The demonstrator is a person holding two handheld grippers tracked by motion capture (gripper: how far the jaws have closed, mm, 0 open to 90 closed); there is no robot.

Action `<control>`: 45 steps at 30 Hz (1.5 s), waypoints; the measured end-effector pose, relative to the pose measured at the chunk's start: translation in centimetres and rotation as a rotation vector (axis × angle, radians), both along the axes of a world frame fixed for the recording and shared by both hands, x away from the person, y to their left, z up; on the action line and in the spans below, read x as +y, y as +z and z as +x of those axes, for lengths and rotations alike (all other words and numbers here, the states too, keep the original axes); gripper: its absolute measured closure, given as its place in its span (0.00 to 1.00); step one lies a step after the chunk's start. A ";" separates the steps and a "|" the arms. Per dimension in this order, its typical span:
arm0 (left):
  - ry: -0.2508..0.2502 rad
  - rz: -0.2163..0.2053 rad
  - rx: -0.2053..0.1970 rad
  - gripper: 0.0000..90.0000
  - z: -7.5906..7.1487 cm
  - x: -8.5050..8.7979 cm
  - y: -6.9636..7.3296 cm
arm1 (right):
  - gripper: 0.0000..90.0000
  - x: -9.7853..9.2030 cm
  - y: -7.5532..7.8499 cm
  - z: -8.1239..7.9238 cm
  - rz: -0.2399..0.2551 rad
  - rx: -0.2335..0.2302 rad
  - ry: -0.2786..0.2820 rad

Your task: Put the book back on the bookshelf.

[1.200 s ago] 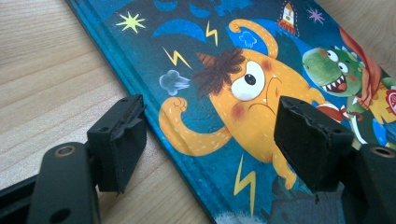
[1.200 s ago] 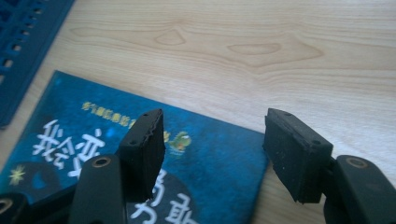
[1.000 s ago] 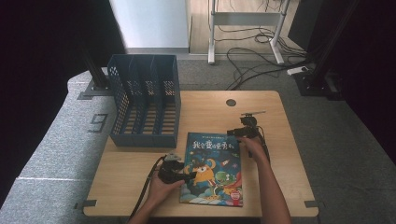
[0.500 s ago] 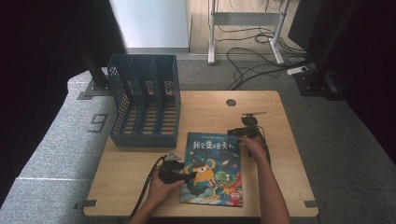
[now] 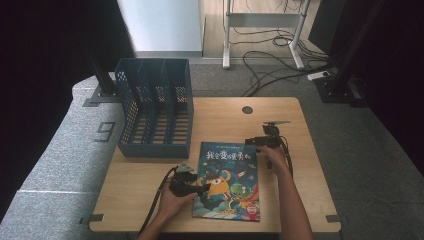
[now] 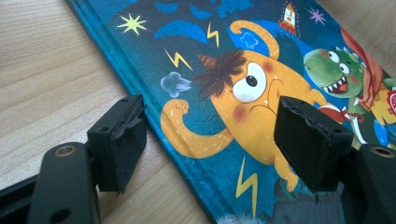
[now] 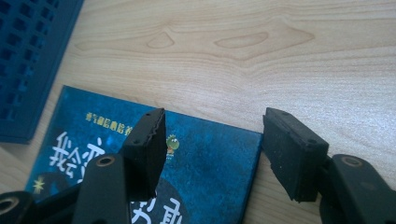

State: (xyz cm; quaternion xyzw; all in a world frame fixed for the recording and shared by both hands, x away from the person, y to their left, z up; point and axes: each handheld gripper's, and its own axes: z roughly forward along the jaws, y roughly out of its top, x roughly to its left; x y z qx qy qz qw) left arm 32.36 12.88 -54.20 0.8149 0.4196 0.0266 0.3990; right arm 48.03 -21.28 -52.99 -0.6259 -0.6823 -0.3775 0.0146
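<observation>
A blue picture book (image 5: 227, 181) with cartoon monsters lies flat on the wooden table (image 5: 300, 165), near its front edge. My left gripper (image 5: 199, 190) is open at the book's left edge: one jaw is over the bare wood, the other over the cover (image 6: 243, 93). Over the book's far right corner (image 7: 224, 144) my right gripper (image 5: 252, 142) is open too, one jaw above the cover and one above the table. Neither holds anything.
A blue mesh file rack (image 5: 155, 107) with several slots stands at the table's back left, its corner (image 7: 28, 60) showing in the right gripper view. A round cable hole (image 5: 247, 109) sits near the far edge. Cables (image 5: 270, 60) lie on the floor beyond.
</observation>
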 end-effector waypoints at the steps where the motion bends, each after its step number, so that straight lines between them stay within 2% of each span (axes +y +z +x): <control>1: 0.000 0.000 -0.001 0.28 0.0 0.0 0.0 | 0.44 0.0 0.0 0.0 0.007 -0.001 0.000; 8: 0.001 -0.003 0.000 0.28 0.1 0.1 0.0 | 0.46 -0.3 0.7 -0.2 0.043 -0.024 0.003; 11: 0.005 -0.004 -0.001 0.28 0.1 0.1 0.0 | 0.49 -0.5 0.8 -0.3 0.060 -0.024 0.024; 13: 0.005 -0.008 0.002 0.28 0.2 0.2 0.0 | 0.51 -0.5 0.9 -0.4 0.162 -0.012 0.069; 14: 0.005 -0.009 0.002 0.28 0.2 0.2 0.0 | 0.51 -0.1 1.1 -0.6 0.163 -0.029 0.077; 16: 0.003 -0.010 0.003 0.28 0.2 0.2 0.0 | 0.50 0.5 1.5 -0.7 0.131 -0.043 0.089; 19: 0.003 -0.010 0.003 0.28 0.1 0.2 0.0 | 0.49 1.2 1.6 -0.7 0.041 -0.050 0.100; 21: 0.002 -0.010 0.004 0.28 0.1 0.2 0.0 | 0.47 1.2 1.3 -0.7 -0.013 -0.048 0.079; 25: 0.003 -0.011 0.004 0.28 0.2 0.3 0.0 | 0.46 0.9 0.8 -0.6 -0.051 -0.031 0.064; 35: 0.004 -0.009 0.002 0.28 0.1 0.2 0.0 | 0.43 0.8 0.0 -0.4 -0.097 -0.008 0.044; 42: 0.006 -0.006 -0.001 0.28 0.1 0.2 0.0 | 0.41 1.2 0.0 -0.3 -0.084 -0.006 0.049; 45: 0.005 -0.004 -0.006 0.28 0.2 0.1 -0.1 | 0.41 0.9 0.0 -0.3 -0.046 0.022 0.046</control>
